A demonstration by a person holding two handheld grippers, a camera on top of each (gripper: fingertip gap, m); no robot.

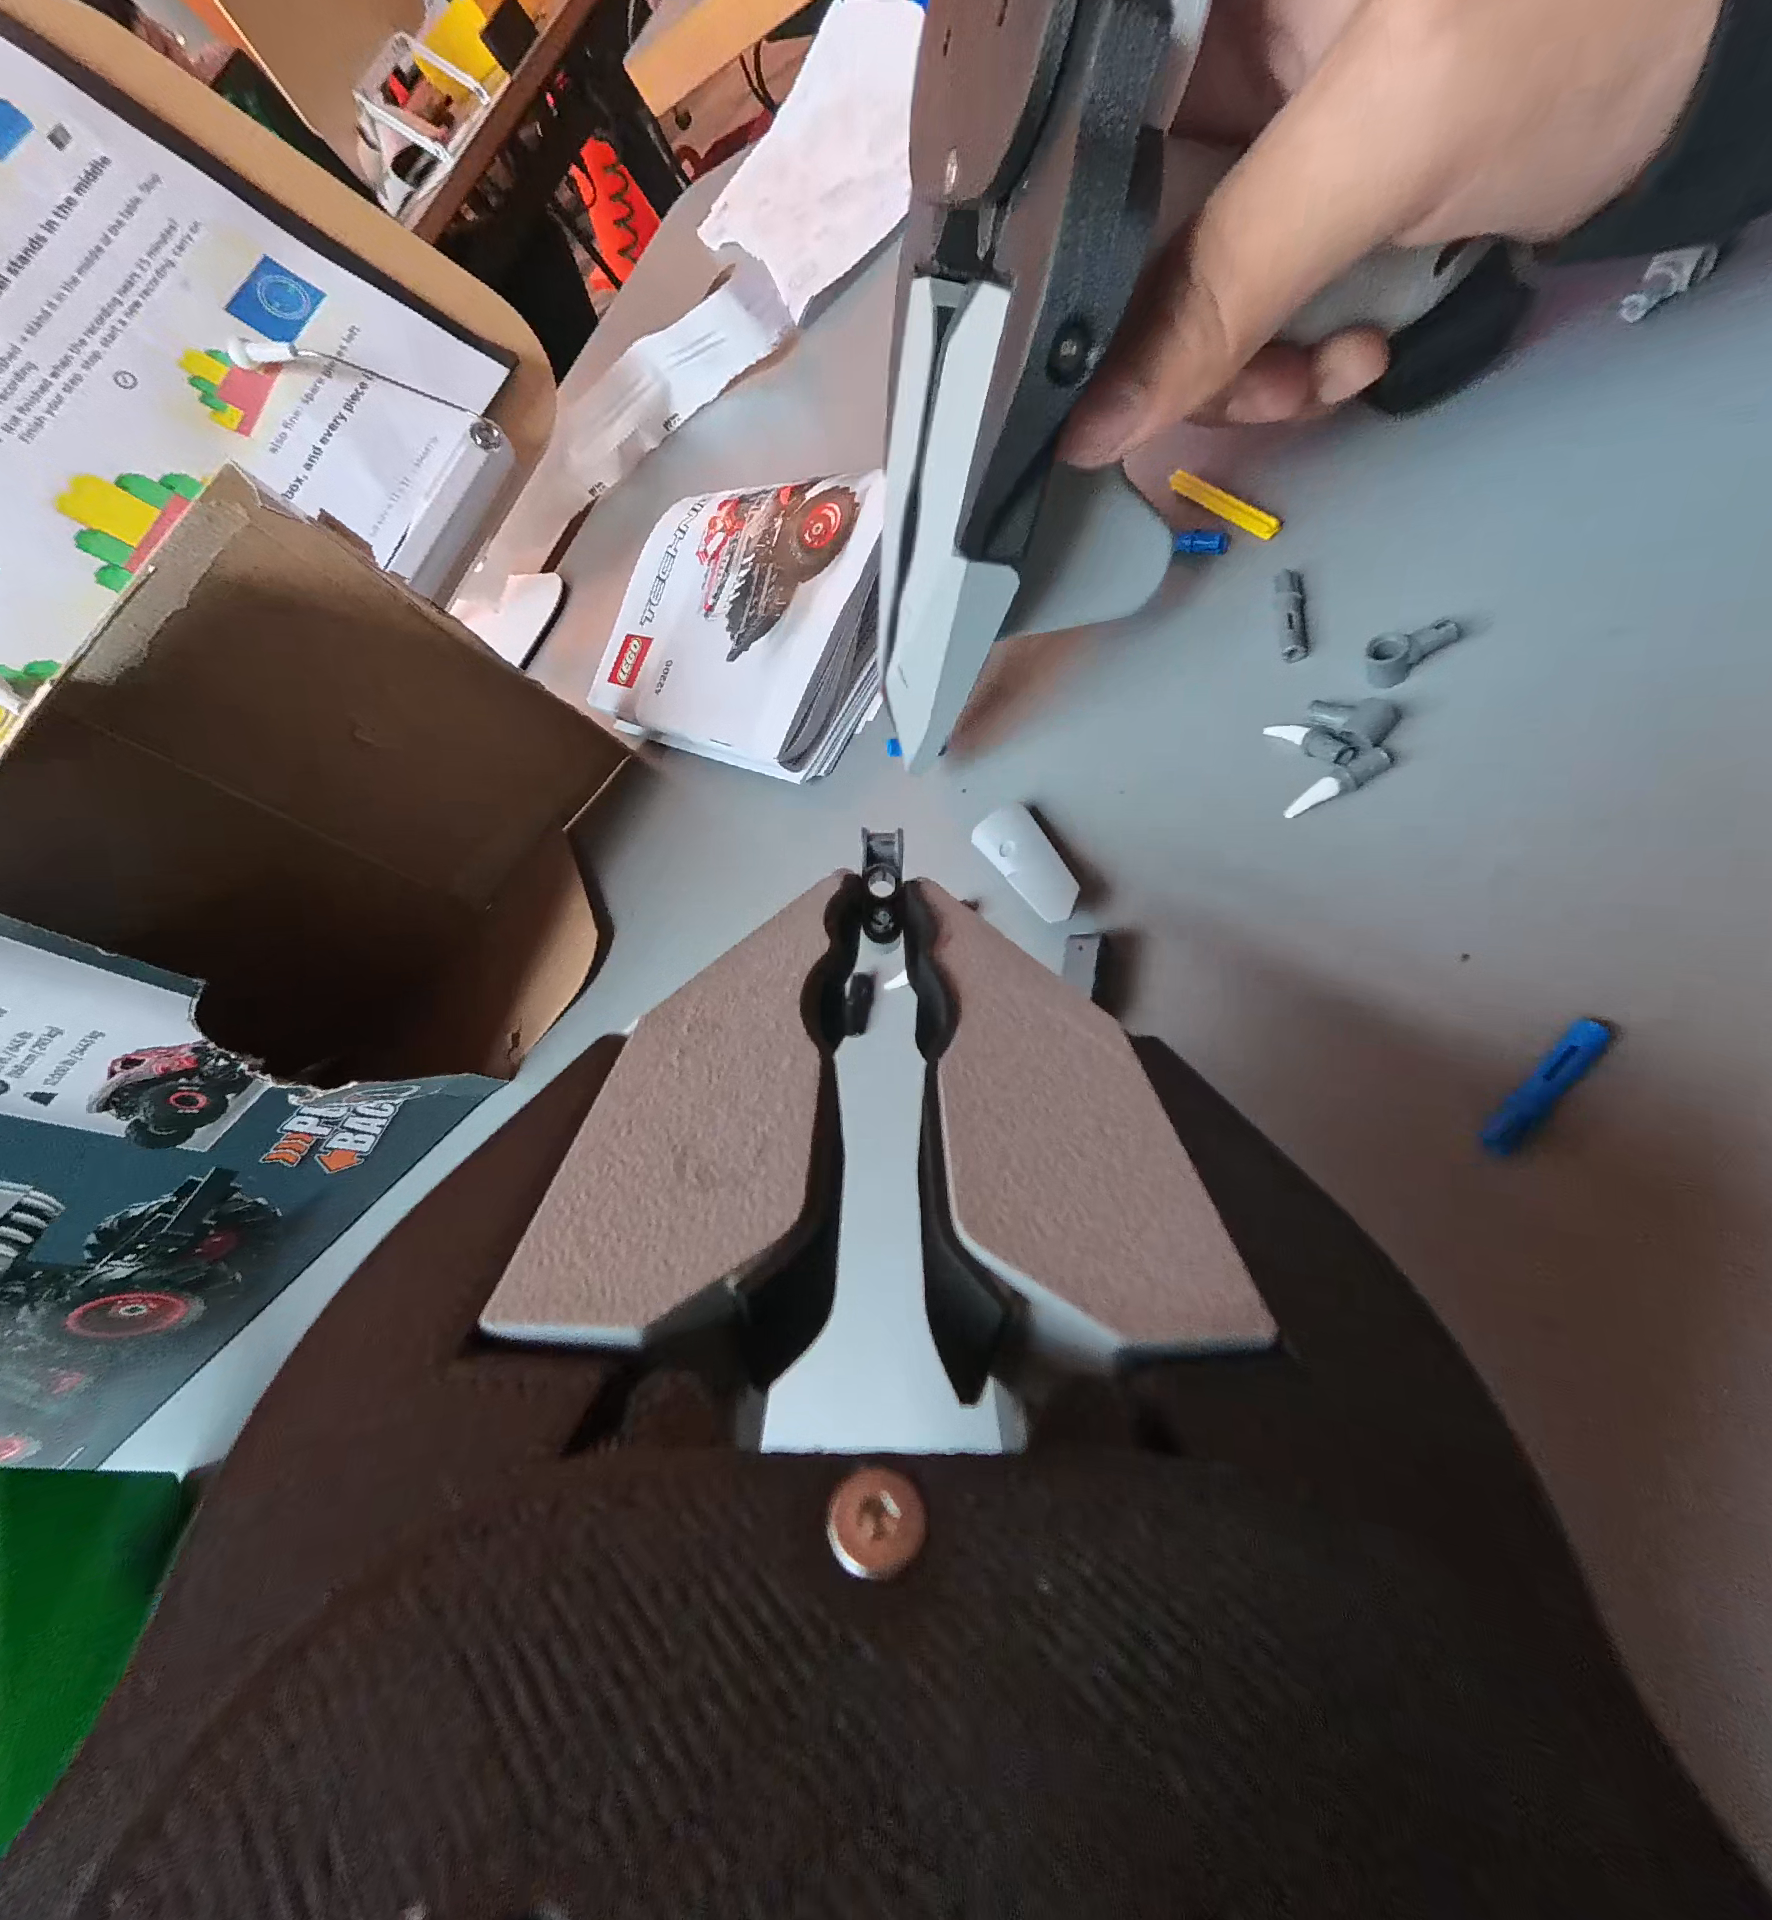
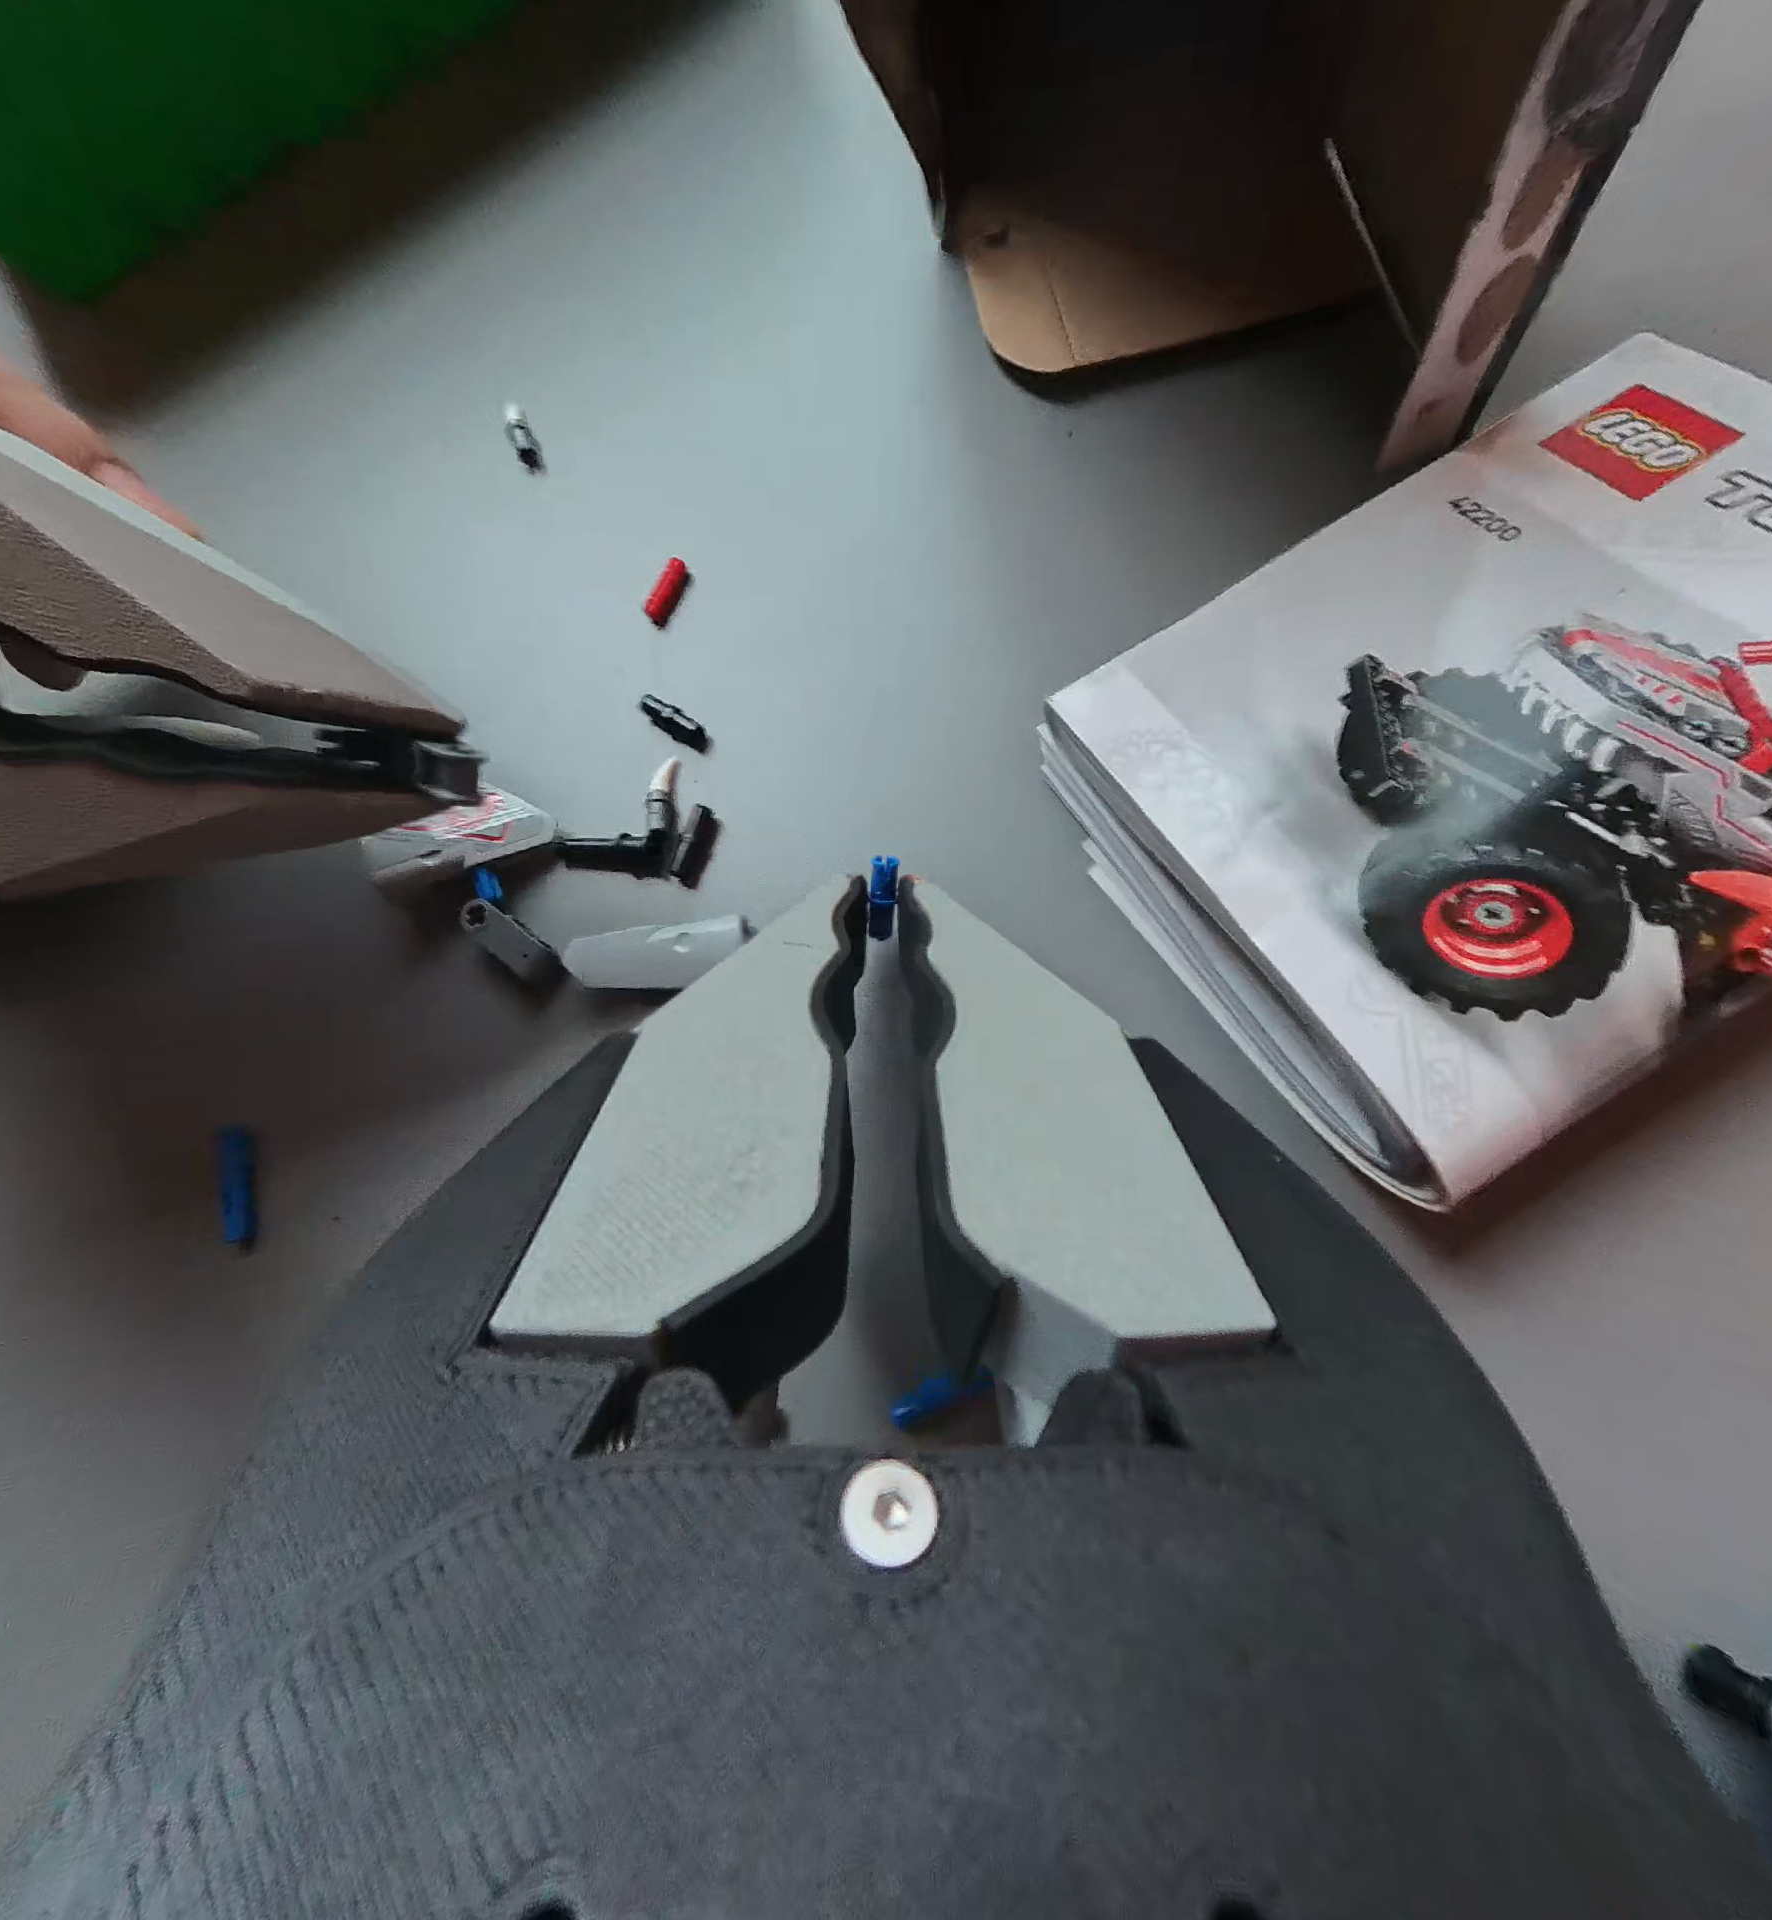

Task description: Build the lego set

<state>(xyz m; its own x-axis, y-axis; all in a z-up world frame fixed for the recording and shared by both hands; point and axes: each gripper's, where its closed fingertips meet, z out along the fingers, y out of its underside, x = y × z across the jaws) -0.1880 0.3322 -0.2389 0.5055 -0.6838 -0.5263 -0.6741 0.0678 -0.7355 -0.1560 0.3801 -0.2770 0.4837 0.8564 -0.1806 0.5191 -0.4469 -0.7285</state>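
My left gripper (image 1: 882, 883) is shut on a small black connector piece (image 1: 881, 854) and holds it above the grey table (image 1: 1484, 1299). It also shows at the left of the right wrist view (image 2: 446, 769), above a white stickered panel (image 2: 466, 840). My right gripper (image 2: 883, 896) is shut on a small blue pin (image 2: 883, 883). It shows in the left wrist view (image 1: 918, 753) as a grey and black tool pointing down, held by a hand (image 1: 1329, 239). Loose pieces lie on the table: a black elbow with a white tooth (image 2: 643, 831), a red pin (image 2: 666, 590), a black pin (image 2: 674, 722).
The instruction booklet (image 2: 1433, 831) lies at the right, also in the left wrist view (image 1: 747, 623). The open cardboard box (image 1: 290, 748) stands at the left. Grey pieces with white teeth (image 1: 1339, 748), a blue pin (image 1: 1547, 1086) and a yellow axle (image 1: 1225, 506) lie right. Tip to tip, the grippers are about 7 cm apart. The right tips stand about 10 cm off the yellow axle (image 1: 1225, 506).
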